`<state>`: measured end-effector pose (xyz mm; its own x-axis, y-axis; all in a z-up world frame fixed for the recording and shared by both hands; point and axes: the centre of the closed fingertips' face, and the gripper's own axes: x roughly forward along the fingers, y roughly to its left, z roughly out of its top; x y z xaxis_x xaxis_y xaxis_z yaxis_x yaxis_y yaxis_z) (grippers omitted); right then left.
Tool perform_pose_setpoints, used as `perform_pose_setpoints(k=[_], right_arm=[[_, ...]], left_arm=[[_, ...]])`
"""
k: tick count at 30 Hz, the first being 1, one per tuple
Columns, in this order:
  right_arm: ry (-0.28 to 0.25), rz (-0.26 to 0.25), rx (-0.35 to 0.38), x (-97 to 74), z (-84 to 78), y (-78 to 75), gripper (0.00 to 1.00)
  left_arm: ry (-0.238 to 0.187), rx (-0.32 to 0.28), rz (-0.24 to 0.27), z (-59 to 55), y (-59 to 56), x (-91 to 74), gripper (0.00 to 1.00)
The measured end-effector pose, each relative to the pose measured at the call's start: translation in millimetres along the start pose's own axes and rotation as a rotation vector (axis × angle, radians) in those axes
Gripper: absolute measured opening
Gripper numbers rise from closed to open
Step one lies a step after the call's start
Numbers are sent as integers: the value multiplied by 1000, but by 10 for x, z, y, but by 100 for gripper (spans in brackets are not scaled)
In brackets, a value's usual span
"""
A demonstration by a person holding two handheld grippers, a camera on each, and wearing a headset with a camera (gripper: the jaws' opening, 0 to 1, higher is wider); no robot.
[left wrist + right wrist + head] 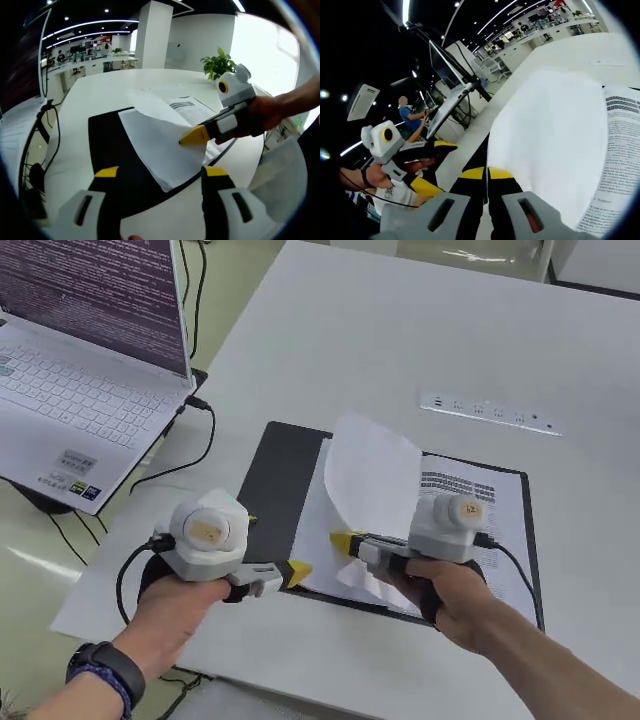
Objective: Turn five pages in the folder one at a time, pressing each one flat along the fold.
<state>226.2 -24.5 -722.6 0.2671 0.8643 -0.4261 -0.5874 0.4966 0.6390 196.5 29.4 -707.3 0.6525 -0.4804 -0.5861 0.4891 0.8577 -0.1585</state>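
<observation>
One thin white paper page [372, 475] curls over the black folder [275, 490], clamped in the right gripper [345, 541] jaws. The left gripper [298, 570] jaws gape at the folder's edge. Hard pulling could tear the page.

Head view looks down, gripper views face inward (close), sharing folder [278, 485].

The black folder [275, 480] lies open and flat on the table, its bare inner cover toward 9 o'clock. A blank white page [370, 475] stands lifted over the middle, bowed, with its rounded top toward 12 o'clock. Its lower edge at 6 o'clock is pinched in the right gripper [345, 542]. A printed sheet [480, 510] lies flat toward 3 o'clock.
</observation>
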Motion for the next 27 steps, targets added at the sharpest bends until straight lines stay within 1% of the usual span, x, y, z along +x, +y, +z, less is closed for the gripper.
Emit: perform_pose_setpoints(k=[5,11,13,15,17,21,23,26,27], right_arm=[[28,-10,21,129,-78,-36,0],[62,-36,56,249,-201,-135,0],[74,-47,59,299,-252,-186,0],[85,-56,68,325,-288,-200,0],[94,-68,76,371,-330,-257,0],[107,-98,117,419,-412,-353,0],[102,-103,132,429,-431,-376,0],[72,-96,176,426,-420,-370,1],[68,-94,178,425,-418,-368,1]], left_arm=[[0,-20,10,-84,62,-45,64],[3,-48,21,-187,134,-79,64],[2,-56,19,-205,140,-77,64],[2,-58,18,-215,137,-73,64],[4,-60,16,-226,136,-70,64],[6,-63,13,-236,143,-68,63],[8,-65,10,-250,142,-55,63],[17,-60,8,-284,133,-37,63],[17,-64,6,-290,126,-31,63]])
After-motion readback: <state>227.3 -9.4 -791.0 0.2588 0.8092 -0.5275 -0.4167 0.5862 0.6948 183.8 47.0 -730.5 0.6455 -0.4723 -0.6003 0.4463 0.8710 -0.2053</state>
